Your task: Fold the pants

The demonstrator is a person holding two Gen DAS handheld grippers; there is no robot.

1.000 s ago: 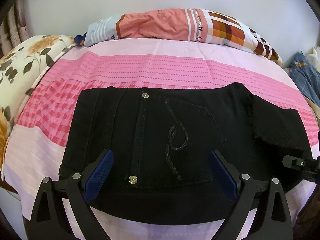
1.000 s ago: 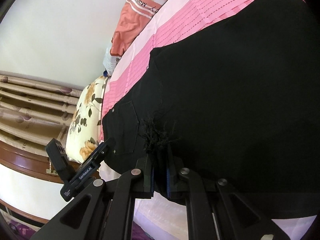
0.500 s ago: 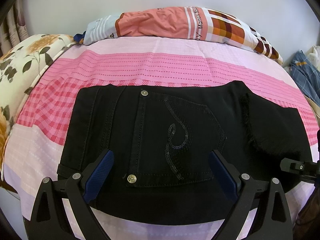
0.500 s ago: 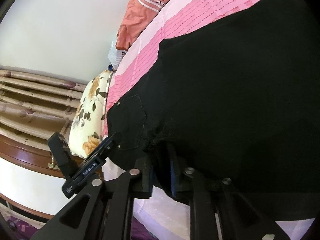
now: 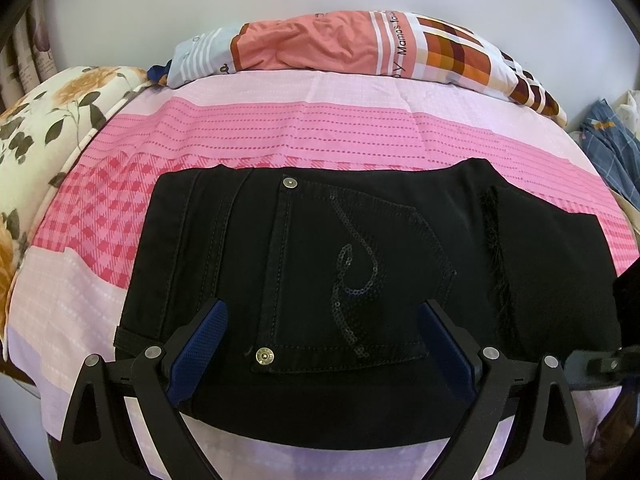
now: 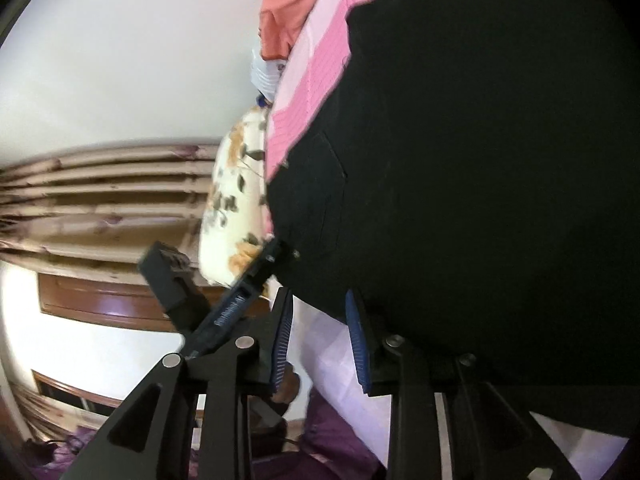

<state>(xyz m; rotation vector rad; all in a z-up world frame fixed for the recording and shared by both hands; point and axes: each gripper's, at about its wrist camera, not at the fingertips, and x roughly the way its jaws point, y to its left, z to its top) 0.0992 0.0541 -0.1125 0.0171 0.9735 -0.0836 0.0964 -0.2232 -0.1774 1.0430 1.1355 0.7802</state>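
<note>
The black pants (image 5: 360, 272) lie folded flat on the pink bedsheet (image 5: 280, 136), back pocket with a sequin swirl facing up. A frayed leg hem (image 5: 496, 264) lies across their right part. My left gripper (image 5: 322, 344) is open and empty, hovering over the near edge of the pants. My right gripper (image 6: 318, 320) is open and empty, at the near edge of the pants (image 6: 480, 160), its fingers apart and off the cloth. The left gripper's body (image 6: 224, 304) shows in the right wrist view.
A patterned orange and white pillow (image 5: 360, 44) lies at the head of the bed. A floral cushion (image 5: 48, 120) sits at the left, blue plaid cloth (image 5: 608, 152) at the right. A wooden frame and curtain (image 6: 100, 200) show beside the bed.
My right gripper has opened and let go of the frayed hem, which now lies flat on the pants, and has pulled back and tilted. The left gripper has stayed open above the pants.
</note>
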